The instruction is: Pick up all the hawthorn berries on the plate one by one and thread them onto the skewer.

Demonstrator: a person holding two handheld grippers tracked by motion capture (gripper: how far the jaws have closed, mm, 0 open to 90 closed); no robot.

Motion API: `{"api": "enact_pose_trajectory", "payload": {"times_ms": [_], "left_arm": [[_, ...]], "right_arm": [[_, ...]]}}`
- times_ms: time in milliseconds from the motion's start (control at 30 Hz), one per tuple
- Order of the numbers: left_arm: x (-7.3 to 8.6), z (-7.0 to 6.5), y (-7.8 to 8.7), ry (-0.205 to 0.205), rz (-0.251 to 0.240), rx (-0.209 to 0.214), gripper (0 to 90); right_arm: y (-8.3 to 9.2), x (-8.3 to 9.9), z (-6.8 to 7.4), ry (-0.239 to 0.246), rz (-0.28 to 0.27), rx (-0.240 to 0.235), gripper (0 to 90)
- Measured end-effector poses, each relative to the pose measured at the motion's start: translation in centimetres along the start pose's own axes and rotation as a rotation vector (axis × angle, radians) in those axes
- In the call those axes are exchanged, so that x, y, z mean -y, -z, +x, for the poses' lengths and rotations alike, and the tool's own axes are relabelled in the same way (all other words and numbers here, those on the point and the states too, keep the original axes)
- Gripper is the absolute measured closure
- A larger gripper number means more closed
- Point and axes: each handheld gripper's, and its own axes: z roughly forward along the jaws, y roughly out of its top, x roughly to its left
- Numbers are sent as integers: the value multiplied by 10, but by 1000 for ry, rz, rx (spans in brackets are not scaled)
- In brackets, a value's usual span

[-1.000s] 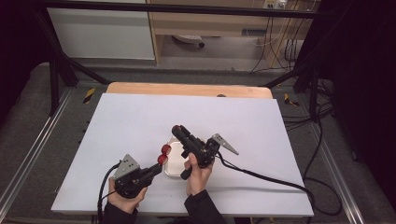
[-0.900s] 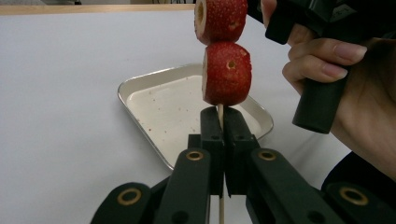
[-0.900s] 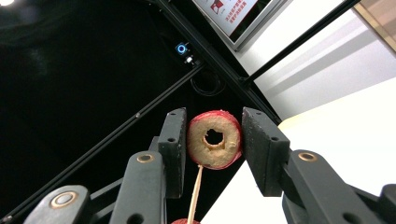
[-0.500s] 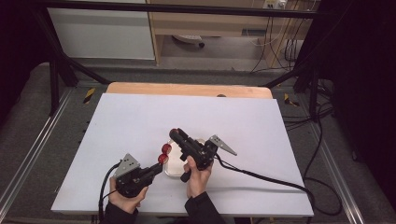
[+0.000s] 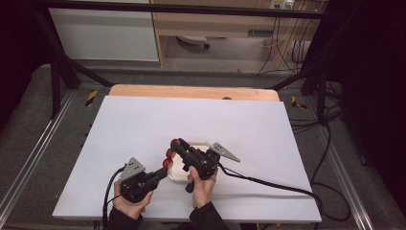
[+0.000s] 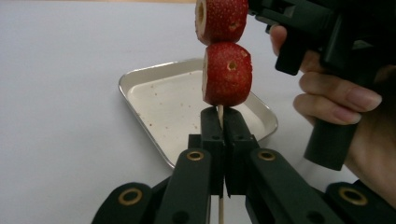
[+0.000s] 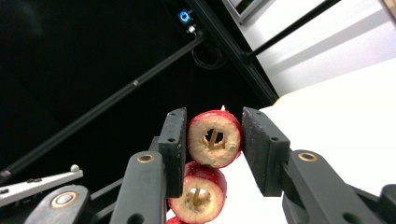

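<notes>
Dark room, black frame rails, a wooden cabinet at the back; white counter (image 5: 143, 124) on a wooden top, grey floor around.

Left tool (image 6: 219, 122): pressed together, pinching a thin wooden skewer (image 6: 220, 114) just above the pad tips, stick upright between them. Directly above the left tool's pads, touching neither pad: a red hollowed fruit piece (image 6: 227, 73), threaded on the skewer. A second red piece (image 6: 221, 19) stacked right on top of the first. Behind and below the left tool: shallow metal tray (image 6: 140, 86), speckled with red crumbs, flat on the counter.

Right tool (image 7: 214, 140): partly spread, pads pressed on either side of the top fruit piece (image 7: 215, 138), skewer end visible in its hollow core. Just under the right tool's pads: the next piece (image 7: 198, 191) on the same stick.

From above: left tool (image 5: 165, 164) near the tray's near-left edge, right tool (image 5: 174, 146) over the tray (image 5: 201, 144), red pieces in a short line between the two tool tips. Black cable trailing right from the right tool.
</notes>
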Motion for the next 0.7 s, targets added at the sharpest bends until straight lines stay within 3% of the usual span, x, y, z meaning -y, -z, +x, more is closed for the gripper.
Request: {"api": "enact_pose_trajectory", "payload": {"times_ms": [33,100,133,300,400,500,567,700], "left_arm": [[0,1,0,3,-1,-1,882],[1,4,2,0,-5,-7,883],[1,5,2,1,-3,-7,883],[3,9,1,-8,5,-19,882],[4,11,1,-18,10,-23,882],[4,13,0,-39,19,-23,882],[4,14,0,-49,28,-18,882],[3,17,-1,-51,42,-15,881]], "right_arm": [[0,-3,1,9,11,7,595],[1,-8,2,35,25,30,438],[2,-11,2,54,38,38,421],[8,-23,1,207,182,116,226],[14,-28,-6,282,254,160,186],[21,-33,-17,312,341,193,109],[27,-36,-26,359,403,219,90],[41,-41,-42,406,511,270,52]]}}
